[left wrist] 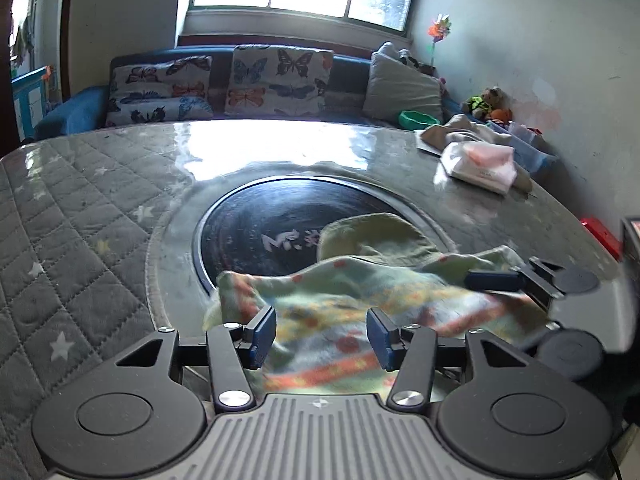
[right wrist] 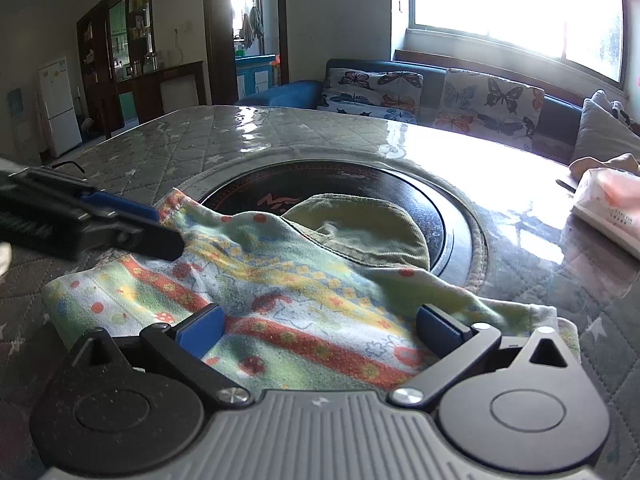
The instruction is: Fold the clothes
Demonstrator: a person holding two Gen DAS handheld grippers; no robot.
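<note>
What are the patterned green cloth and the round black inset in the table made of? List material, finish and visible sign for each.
Patterned green cloth: apparently soft napped cotton or terry, matte; its surface is fuzzy and it drapes in limp folds, with a hemmed edge.

Round black inset: probably glass or ceramic, glossy; it mirrors window light and carries a printed logo. Exact material is uncertain.

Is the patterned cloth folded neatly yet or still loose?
Loose. The patterned cloth lies rumpled on the table, one edge draped over a green cap, with no crisp fold visible.
</note>
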